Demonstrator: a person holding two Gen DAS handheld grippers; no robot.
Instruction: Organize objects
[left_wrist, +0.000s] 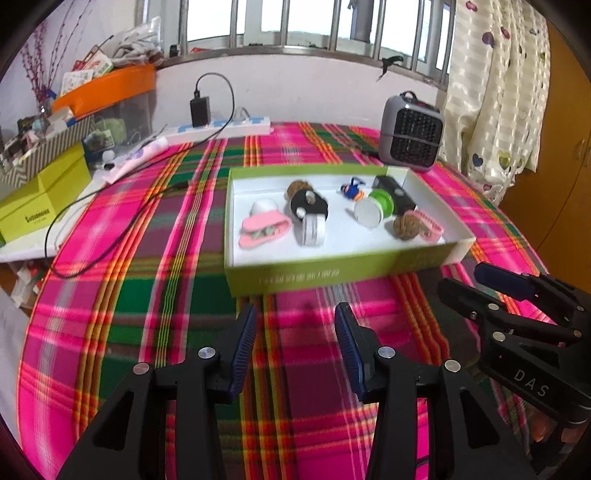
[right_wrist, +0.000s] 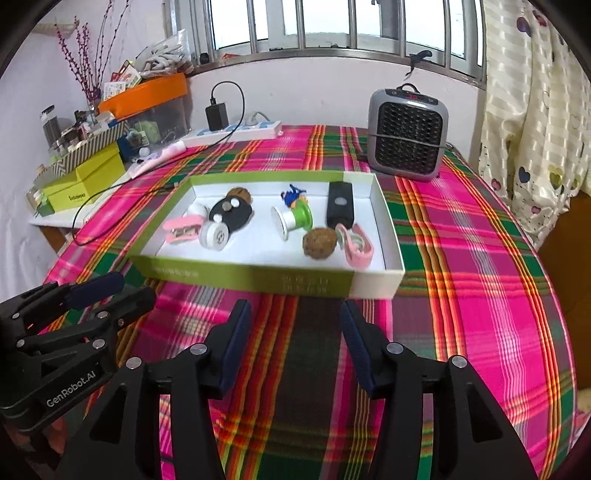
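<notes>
Scene: a plaid tablecloth (left_wrist: 147, 295) in pink and green covers the table beneath a barred window.
Box: a shallow green box (right_wrist: 236, 275) with a white inside sits mid-table, ahead of both grippers.
Contents: a pink stapler (right_wrist: 181, 229), a white roll (right_wrist: 215, 235), a black case (right_wrist: 232, 214), a green spool (right_wrist: 295, 219), two walnuts, one near the front (right_wrist: 319, 242), a black block (right_wrist: 340, 205) and a pink clip (right_wrist: 358, 249), all lying inside the box.
Left gripper (left_wrist: 295, 332): jaws spread, holding nothing, poised over the cloth short of the box.
Right gripper (right_wrist: 295, 325): likewise parted and empty, just beside the left one.
Background: a grey heater (right_wrist: 408, 134) stands behind the box; a power strip (left_wrist: 221, 129) lies along the wall.
</notes>
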